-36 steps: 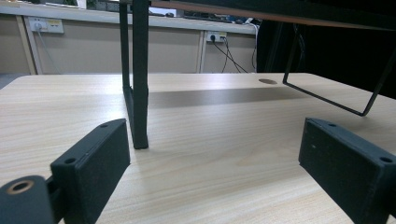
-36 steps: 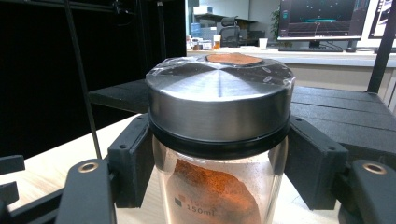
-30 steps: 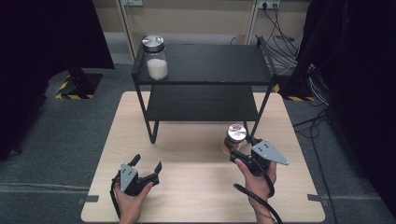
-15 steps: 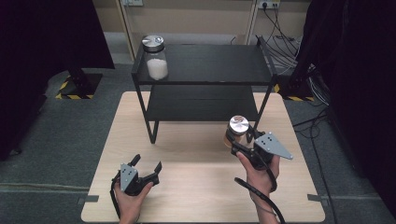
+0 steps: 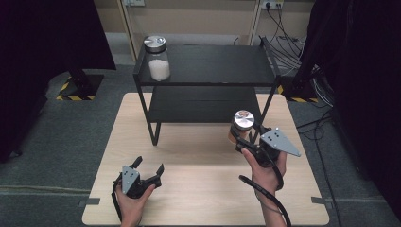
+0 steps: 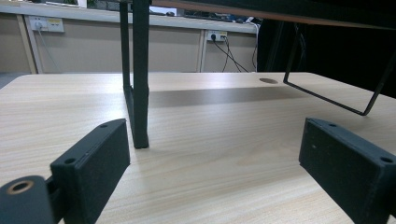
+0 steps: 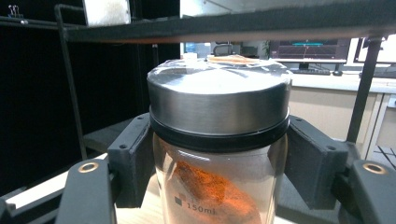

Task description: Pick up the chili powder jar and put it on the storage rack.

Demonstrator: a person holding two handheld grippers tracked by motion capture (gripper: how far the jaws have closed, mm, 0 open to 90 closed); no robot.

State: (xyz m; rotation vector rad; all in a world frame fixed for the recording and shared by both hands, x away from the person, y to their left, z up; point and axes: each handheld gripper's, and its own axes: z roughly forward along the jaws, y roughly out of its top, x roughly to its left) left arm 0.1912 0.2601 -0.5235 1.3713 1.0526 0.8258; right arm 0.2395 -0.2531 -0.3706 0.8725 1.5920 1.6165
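Jar with red-orange powder [image 7: 217, 154] sits clamped between the right gripper's [image 5: 248, 142] fingers [image 7: 133, 158], which press its glass sides just under the steel lid [image 7: 218, 95]; it is held off the counter [image 5: 198, 156], in front of the black shelf rack [image 5: 208, 71]. So the pick-up looks done. What seems left is carrying it to a shelf, likely the top one where the jar of white powder [image 5: 157, 59] already stands, and letting go. The left gripper [image 5: 146, 172] rests low on the counter, its fingers [image 6: 93, 161] spread apart with nothing between them.
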